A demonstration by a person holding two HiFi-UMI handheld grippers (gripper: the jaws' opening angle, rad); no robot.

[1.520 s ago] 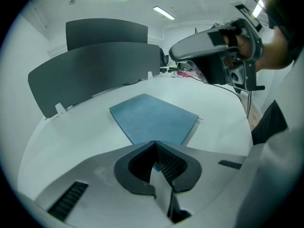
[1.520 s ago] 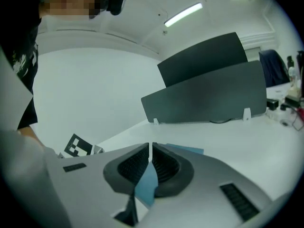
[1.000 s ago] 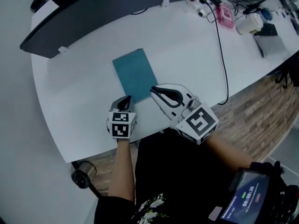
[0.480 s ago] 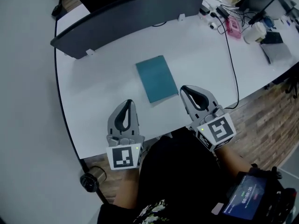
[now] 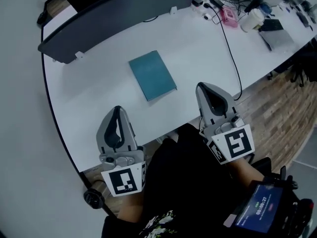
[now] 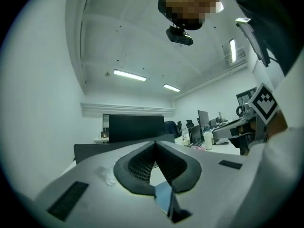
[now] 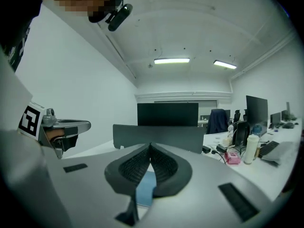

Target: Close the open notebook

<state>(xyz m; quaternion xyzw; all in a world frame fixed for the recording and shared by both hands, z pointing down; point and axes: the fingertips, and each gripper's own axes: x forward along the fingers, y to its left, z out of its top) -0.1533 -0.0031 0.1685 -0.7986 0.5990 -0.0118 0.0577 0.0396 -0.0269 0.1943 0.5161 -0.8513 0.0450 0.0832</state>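
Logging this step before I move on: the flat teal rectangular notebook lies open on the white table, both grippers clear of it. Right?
Not quite. The flat teal rectangular notebook lies closed, cover up, on the white table, as the head view shows. The left gripper and right gripper are clear of it.

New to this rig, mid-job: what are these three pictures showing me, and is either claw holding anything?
No robot here: a person holds a two-jaw gripper in each hand. The head view looks down from a camera on the person's head: left gripper at left, right gripper at right, both near the front edge of a white table. The other two views ride on the grippers and look along their jaws. A teal notebook lies closed on the table, touched by neither gripper; a black cable runs past it. Both grippers are shut and empty; the right one's jaws have just closed further, nothing between them.
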